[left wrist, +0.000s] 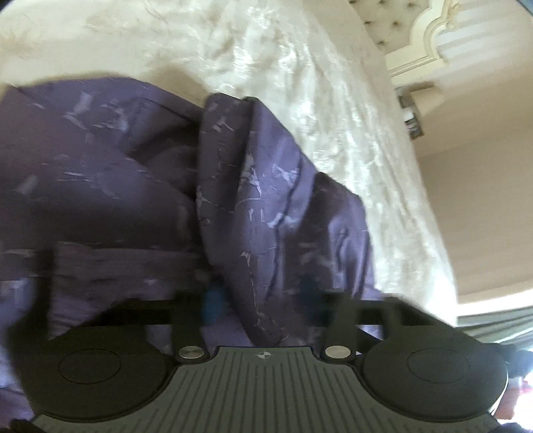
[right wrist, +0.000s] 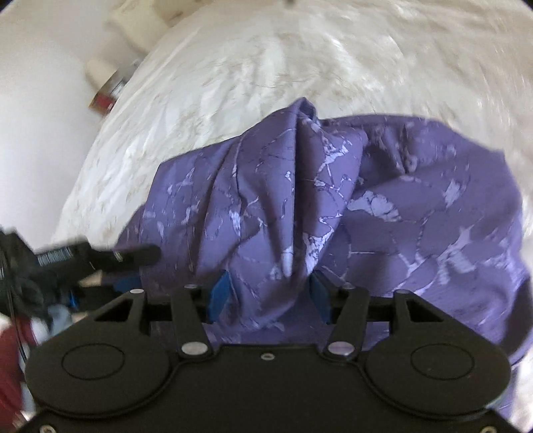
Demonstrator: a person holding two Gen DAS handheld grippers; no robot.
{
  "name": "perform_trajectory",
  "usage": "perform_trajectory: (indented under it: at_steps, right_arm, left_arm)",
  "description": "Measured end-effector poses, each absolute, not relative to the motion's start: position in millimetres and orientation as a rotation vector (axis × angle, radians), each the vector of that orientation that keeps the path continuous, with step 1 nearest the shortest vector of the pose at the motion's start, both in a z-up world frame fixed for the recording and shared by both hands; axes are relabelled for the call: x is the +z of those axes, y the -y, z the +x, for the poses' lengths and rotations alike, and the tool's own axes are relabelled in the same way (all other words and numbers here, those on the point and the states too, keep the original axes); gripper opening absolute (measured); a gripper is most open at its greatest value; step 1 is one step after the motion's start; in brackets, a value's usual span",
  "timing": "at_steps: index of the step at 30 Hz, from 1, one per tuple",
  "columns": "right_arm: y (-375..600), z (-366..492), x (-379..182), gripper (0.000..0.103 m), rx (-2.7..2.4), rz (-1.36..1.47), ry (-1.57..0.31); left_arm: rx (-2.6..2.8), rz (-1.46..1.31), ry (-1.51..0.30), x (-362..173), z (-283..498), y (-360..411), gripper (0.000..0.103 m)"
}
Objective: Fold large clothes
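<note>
A large purple garment (left wrist: 133,183) with pale marbled streaks lies bunched on a cream bed cover (left wrist: 299,66). My left gripper (left wrist: 261,299) sits low over the garment's near edge. A thick upright fold runs between its blurred blue pads (left wrist: 213,306), and the jaws are shut on it. In the right wrist view the same garment (right wrist: 416,226) spreads to the right. My right gripper (right wrist: 269,296) stands open, with a raised ridge of fabric between its blue pads (right wrist: 220,293). The left gripper's black fingers (right wrist: 110,256) show at the left edge, against the cloth.
The bed cover (right wrist: 233,83) stretches beyond the garment. A tufted headboard (left wrist: 383,20) stands at the far end. Pale floor (left wrist: 483,216) runs along the bed's right side. A small box and a white object (right wrist: 106,86) sit off the bed's left edge. A red sleeve (right wrist: 10,349) shows low left.
</note>
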State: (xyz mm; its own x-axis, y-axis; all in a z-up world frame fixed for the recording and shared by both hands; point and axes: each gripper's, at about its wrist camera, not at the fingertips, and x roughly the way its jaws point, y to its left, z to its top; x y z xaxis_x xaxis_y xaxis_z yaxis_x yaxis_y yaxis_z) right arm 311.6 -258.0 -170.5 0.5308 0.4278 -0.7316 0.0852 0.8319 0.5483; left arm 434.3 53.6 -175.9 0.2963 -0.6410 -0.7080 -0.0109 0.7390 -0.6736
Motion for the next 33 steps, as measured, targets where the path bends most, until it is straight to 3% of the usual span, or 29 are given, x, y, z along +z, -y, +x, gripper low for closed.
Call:
perform_trajectory:
  at_steps: [1, 2, 3, 8, 12, 14, 16, 18, 21, 28, 33]
  right_arm:
    - [259, 314, -171, 0.048, 0.208, 0.602, -1.004]
    - [260, 316, -169, 0.035, 0.197, 0.617, -0.996]
    - [260, 316, -164, 0.016, 0.187, 0.616, -0.982]
    - [268, 293, -119, 0.016, 0.243, 0.639, -0.832]
    - [272, 267, -124, 0.018, 0.236, 0.646, -0.861]
    - [268, 263, -145, 0.024, 0.188, 0.593, -0.935]
    - [260, 264, -168, 0.045, 0.121, 0.494, -1.014]
    - [258, 264, -184, 0.045, 0.084, 0.451, -1.052]
    - [255, 260, -174, 0.051, 0.075, 0.42, -1.018]
    - [261, 245, -128, 0.052, 0.085, 0.34, -0.831]
    - [251, 271, -126, 0.05, 0.137, 0.295, -0.797]
  left_arm:
    - [-0.432, -0.611, -1.199, -172, 434, -50, 0.002]
    - [-0.423, -0.581, -1.178, -165, 434, -48, 0.002]
    - [-0.429, -0.568, -1.149, -156, 432, -47, 0.002]
    - [-0.525, -0.498, -0.957, -85, 402, -46, 0.002]
    - [-0.517, -0.445, -0.997, -94, 374, -50, 0.006]
    - [-0.459, -0.381, -1.071, -122, 364, -46, 0.007]
    - [-0.412, -0.265, -1.154, -154, 360, -40, 0.017]
    - [-0.39, -0.204, -1.183, -173, 353, -38, 0.024]
    - [-0.378, -0.219, -1.115, -162, 341, -40, 0.023]
    - [-0.423, -0.077, -0.878, -102, 328, -34, 0.027]
    - [-0.463, -0.092, -0.841, -100, 351, -10, 0.03]
